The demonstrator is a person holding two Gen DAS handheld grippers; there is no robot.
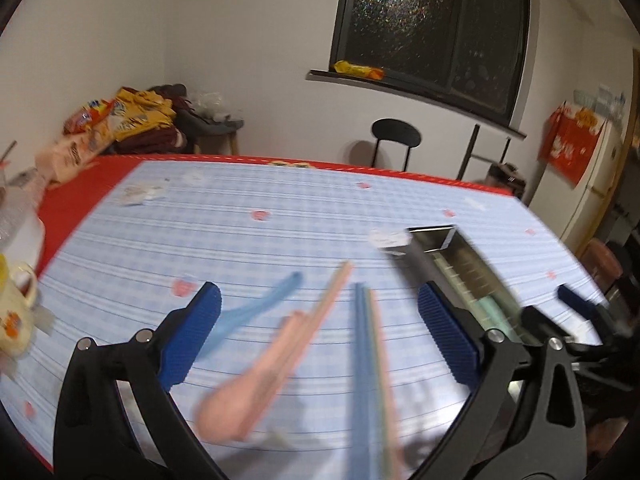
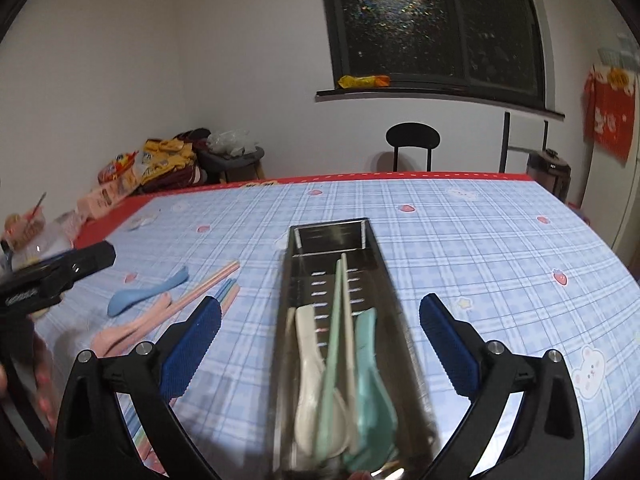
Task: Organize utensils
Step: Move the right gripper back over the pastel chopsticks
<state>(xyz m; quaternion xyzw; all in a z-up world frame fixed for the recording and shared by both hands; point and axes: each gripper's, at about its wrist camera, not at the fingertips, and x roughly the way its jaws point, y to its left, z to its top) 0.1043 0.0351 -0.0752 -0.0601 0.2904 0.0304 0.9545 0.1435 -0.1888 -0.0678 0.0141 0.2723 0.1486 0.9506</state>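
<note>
Two grippers in view, both w/ fingers spread wide and nothing between them. The left gripper (image 1: 320, 336) hangs over the loose utensils on the table (image 1: 280, 208); the right gripper (image 2: 320, 344) hangs over the metal tray (image 2: 292, 280), which sits between its blue pads w/o touching either.

Using the tray as landmark: it's a long steel box w/ slotted floor, running away from the right wrist camera, w/ a small divided section at the far end. Inside it, near end: a white spoon (image 2: 310, 360) on the left, a mint-green spoon (image 2: 372, 380) on the right, and pale green chopsticks (image 2: 336, 320) plus a cream one lying lengthwise between them.

Left of the tray, on the blue checked cloth: a blue spoon (image 2: 144, 294) farthest out, a pink spoon (image 2: 120, 334) nearer the camera, pink chopsticks (image 2: 208, 286) angled toward the tray's far end, and a blue-and-pink pair closest to the tray, partly hidden by the right gripper's left pad. The left wrist view is motion-blurred, but shows the same group: blue spoon (image 1: 256, 310), pink spoon (image 1: 240, 404), pink chopsticks (image 1: 324, 304), w/ the tray (image 1: 460, 264) off to their right.

Behind the tray across the table, a black chair (image 2: 412, 140) stands under the dark window (image 2: 432, 24). A cream mug (image 1: 16, 312) sits far left of the tray at the table edge.
</note>
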